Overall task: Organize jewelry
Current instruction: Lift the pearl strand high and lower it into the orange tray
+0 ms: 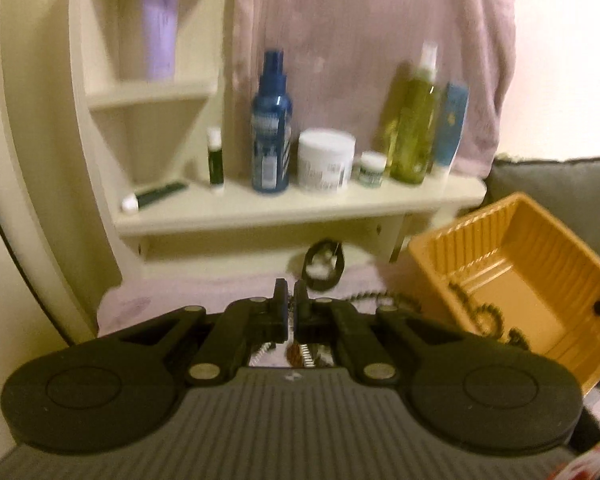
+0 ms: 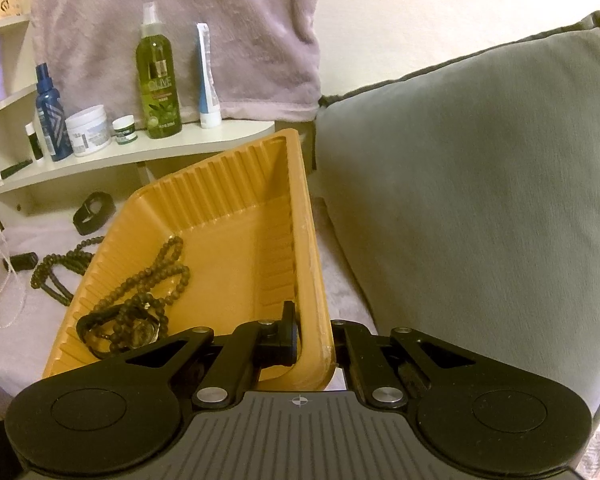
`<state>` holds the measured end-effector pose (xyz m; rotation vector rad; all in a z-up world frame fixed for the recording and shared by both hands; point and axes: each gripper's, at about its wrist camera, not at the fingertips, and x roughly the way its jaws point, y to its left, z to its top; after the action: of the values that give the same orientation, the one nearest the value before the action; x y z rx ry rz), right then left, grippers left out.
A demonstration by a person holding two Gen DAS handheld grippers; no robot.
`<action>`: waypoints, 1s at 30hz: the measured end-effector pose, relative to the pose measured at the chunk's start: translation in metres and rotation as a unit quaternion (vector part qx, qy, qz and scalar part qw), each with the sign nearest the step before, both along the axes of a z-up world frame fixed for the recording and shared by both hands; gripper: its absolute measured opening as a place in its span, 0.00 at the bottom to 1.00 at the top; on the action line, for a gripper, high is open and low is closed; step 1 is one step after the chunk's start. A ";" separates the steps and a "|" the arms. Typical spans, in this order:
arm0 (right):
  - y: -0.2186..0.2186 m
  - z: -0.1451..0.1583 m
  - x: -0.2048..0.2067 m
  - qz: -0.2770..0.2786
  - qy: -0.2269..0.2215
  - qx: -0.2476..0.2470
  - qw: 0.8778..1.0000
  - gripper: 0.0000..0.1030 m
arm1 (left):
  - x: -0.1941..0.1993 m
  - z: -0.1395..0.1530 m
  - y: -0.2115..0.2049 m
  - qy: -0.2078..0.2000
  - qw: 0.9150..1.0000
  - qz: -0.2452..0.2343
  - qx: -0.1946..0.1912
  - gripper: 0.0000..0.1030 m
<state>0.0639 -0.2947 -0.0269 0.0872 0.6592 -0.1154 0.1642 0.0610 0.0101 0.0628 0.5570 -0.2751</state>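
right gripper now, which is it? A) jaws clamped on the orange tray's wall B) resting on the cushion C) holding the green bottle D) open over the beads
A: in the right wrist view the right gripper has one jaw inside and one outside the orange tray wall, shut on it.

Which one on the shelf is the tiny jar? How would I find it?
Look at the cream shelf in front of the hanging pinkish towel. The tiny jar stands between the big white tub and the tall green bottle. It is the shortest pot there, with a white lid over a dark green label.
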 end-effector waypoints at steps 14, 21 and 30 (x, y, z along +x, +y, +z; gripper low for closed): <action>0.001 0.002 -0.001 0.000 -0.010 0.003 1.000 0.04 | -0.012 0.069 -0.054 -0.063 0.994 -0.088 -0.027 0.01; 0.001 0.003 -0.001 -0.002 -0.013 0.007 1.000 0.04 | -0.014 0.081 -0.112 -0.068 0.982 -0.165 -0.056 0.01; 0.001 0.003 -0.001 -0.006 -0.014 0.014 1.000 0.05 | -0.016 0.053 -0.176 -0.018 0.969 -0.238 -0.070 0.01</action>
<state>0.0629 -0.2933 -0.0237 0.1198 0.6315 -0.1166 0.1479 -0.1147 0.0634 0.0630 0.4800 -0.7794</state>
